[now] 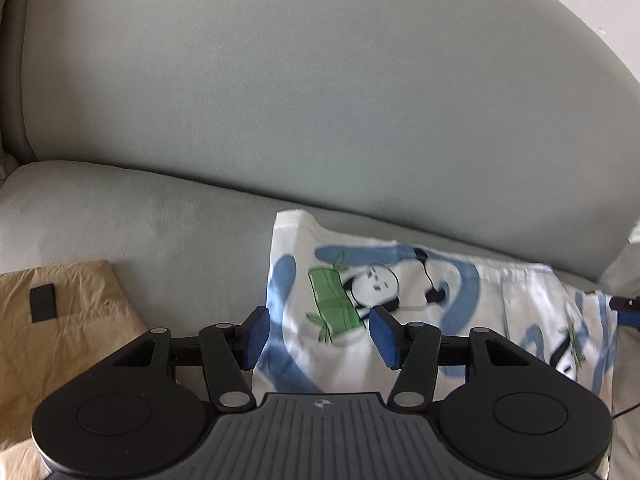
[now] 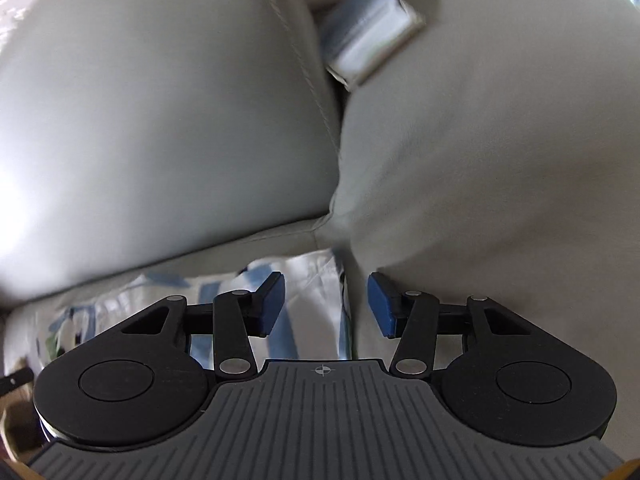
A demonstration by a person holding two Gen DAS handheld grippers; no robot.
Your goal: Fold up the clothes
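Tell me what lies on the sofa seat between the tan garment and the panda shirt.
Nothing: in the left wrist view, bare grey sofa seat separates the tan garment from the panda shirt.

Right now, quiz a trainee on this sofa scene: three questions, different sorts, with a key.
1. True or false: the left gripper is shut on the panda shirt.
2. The tan garment lies on which side of the shirt in the left wrist view: A left, B right?
3. Fill in: the shirt lies on a grey ____.

Key: 1 false, its jaws stand open above the shirt; 2 A; 3 sofa.
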